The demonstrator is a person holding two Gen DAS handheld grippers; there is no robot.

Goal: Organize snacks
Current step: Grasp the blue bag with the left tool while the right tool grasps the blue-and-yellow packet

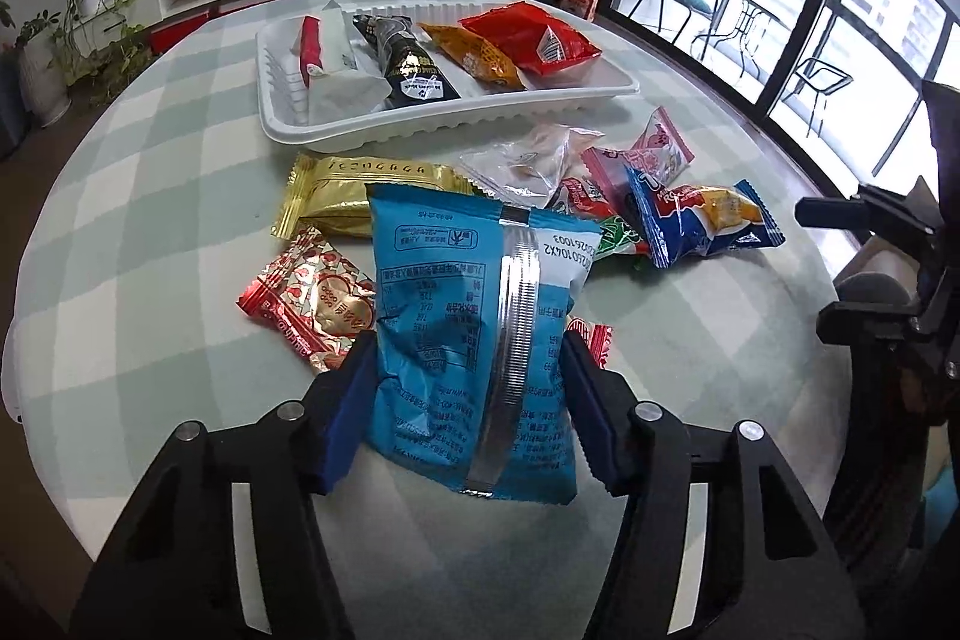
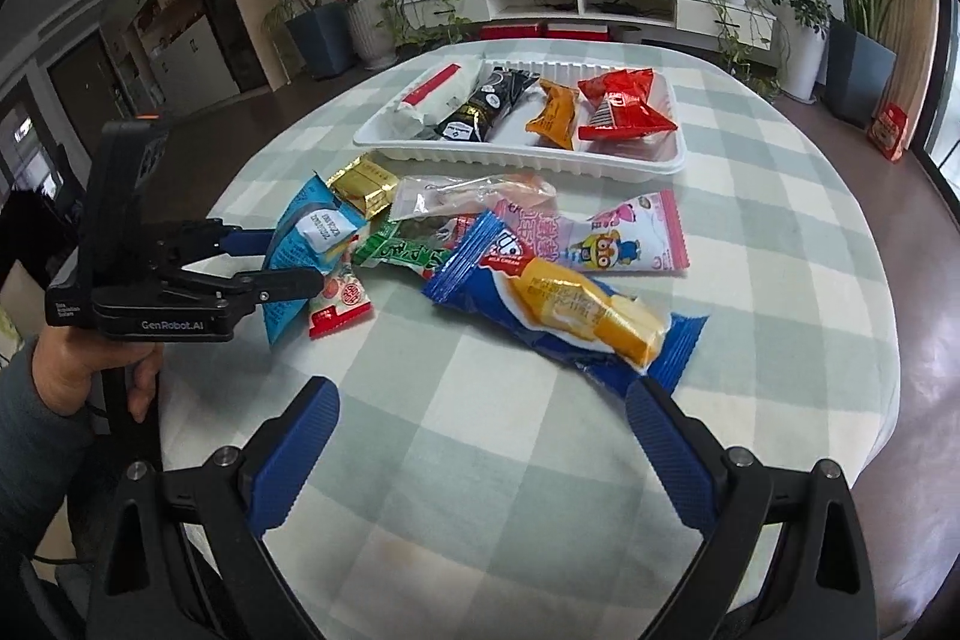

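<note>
Roughly a third done: five packets sit in the white tray (image 1: 456,114) at 12 o'clock. Left gripper (image 1: 468,370) pinches the light-blue packet (image 1: 474,316); right gripper (image 2: 480,436) spread, empty. About eight loose packets left on the checked tablecloth (image 2: 480,490).

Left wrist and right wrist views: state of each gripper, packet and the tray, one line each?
left gripper: shut on light blue packet
light blue packet: gripped by both sides, back seam up
right gripper: open, nothing between the fingers
white tray: on the table, four packets in it
blue and yellow packet: sealed, lying loose on the table
gold packet: sealed, lying flat beside the pile
</note>
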